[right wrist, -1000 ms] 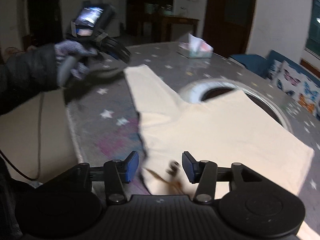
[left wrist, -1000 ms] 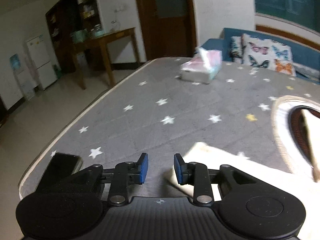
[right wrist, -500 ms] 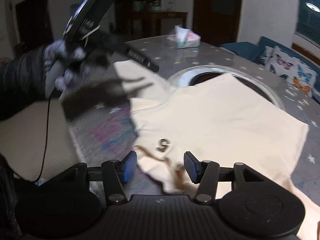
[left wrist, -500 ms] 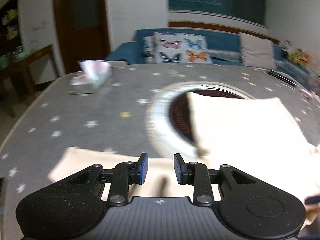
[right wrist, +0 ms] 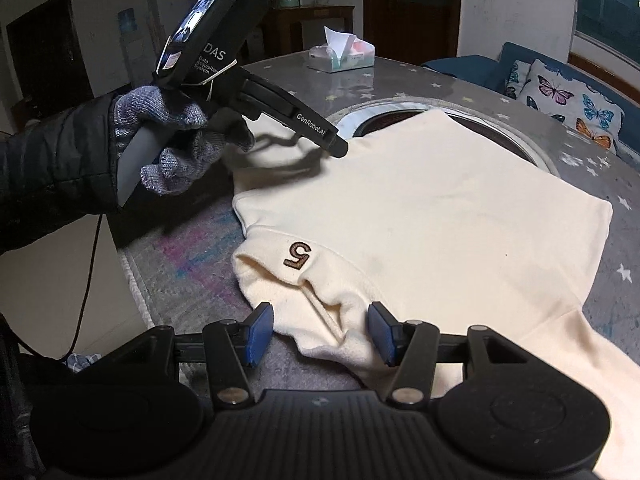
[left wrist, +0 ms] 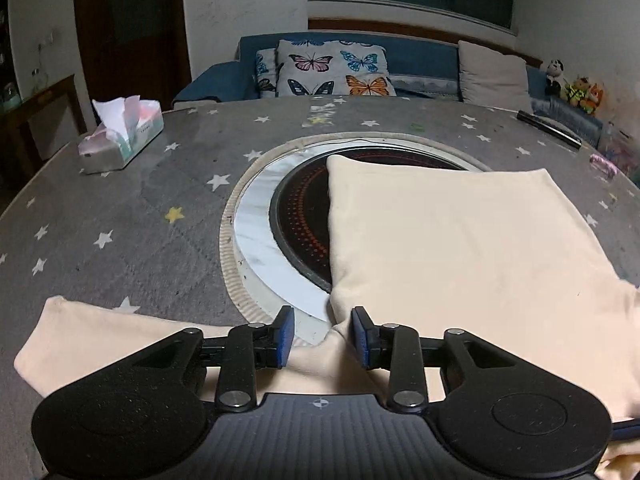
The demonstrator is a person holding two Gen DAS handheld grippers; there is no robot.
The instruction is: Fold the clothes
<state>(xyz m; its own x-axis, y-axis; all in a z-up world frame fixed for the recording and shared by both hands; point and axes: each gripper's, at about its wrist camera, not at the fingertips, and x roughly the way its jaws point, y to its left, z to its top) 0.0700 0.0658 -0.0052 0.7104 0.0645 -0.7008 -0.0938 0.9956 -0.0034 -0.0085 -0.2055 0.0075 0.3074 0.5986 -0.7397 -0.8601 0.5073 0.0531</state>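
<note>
Lying between right hand-held gripper (right wrist: 320,332) fingers (seemingly untouched): cream garment (right wrist: 440,216).

cream garment (left wrist: 460,240) covering the near table, tissue box (left wrist: 122,136) far left, bare starred cloth (left wrist: 120,208) between

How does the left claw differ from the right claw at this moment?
The left claw is over the spot where the sleeve meets the shirt body; the right claw is at a folded edge beside the brown number 5. The left opening looks narrower than the right. Both are open and grip nothing.
</note>
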